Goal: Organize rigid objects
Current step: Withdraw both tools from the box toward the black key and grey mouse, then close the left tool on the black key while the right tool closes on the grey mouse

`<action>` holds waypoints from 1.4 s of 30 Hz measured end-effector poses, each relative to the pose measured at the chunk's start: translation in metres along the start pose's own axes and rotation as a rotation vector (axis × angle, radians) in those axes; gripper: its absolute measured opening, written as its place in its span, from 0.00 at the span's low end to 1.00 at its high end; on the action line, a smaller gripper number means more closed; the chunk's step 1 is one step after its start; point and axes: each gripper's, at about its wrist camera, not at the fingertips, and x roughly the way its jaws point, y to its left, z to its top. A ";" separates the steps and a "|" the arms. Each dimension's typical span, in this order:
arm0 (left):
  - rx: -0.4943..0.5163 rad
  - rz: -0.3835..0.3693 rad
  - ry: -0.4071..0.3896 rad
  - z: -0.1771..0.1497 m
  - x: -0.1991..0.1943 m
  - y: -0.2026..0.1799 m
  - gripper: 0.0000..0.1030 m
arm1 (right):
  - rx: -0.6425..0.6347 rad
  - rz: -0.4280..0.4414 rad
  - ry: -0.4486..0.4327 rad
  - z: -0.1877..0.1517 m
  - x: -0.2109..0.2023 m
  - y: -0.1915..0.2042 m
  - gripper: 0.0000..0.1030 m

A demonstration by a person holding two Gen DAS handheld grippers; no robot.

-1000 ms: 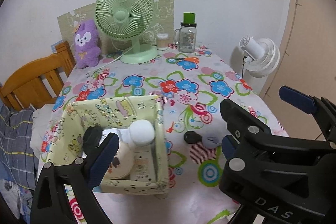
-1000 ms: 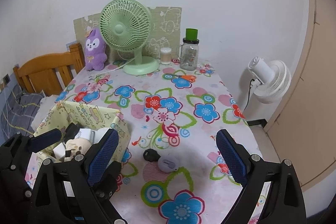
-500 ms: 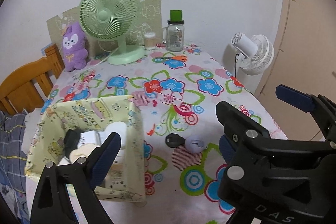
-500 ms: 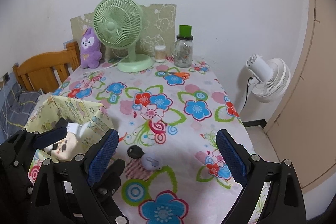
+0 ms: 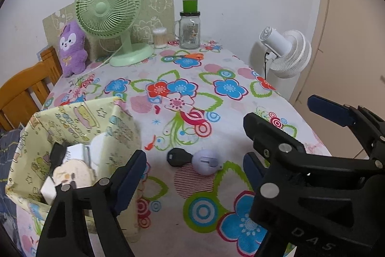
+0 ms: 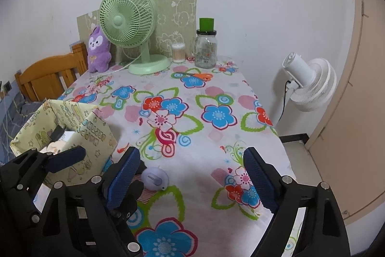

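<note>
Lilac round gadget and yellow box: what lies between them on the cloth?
In the left wrist view, a black key-like piece lies between, touching the lilac gadget; from there to the box the cloth is bare.

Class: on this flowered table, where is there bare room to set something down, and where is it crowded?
Free: the wide middle of the tablecloth, between the green fan and the lilac round gadget; also the near right corner. Crowded: the back edge by the glass jar and purple plush, and the full yellow box.

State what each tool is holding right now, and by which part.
Nothing is held. The left tool and right tool are both closing on empty air above the tablecloth; the lilac round object lies untouched.
</note>
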 end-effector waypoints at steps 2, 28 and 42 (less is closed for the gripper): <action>0.002 0.004 0.007 -0.003 0.005 -0.005 0.81 | -0.001 0.003 0.008 -0.004 0.005 -0.004 0.84; -0.047 0.000 0.122 -0.032 0.072 -0.004 0.81 | -0.040 0.060 0.125 -0.037 0.072 -0.004 0.79; -0.011 -0.028 0.135 -0.038 0.067 -0.001 0.75 | -0.069 0.169 0.171 -0.041 0.090 0.012 0.62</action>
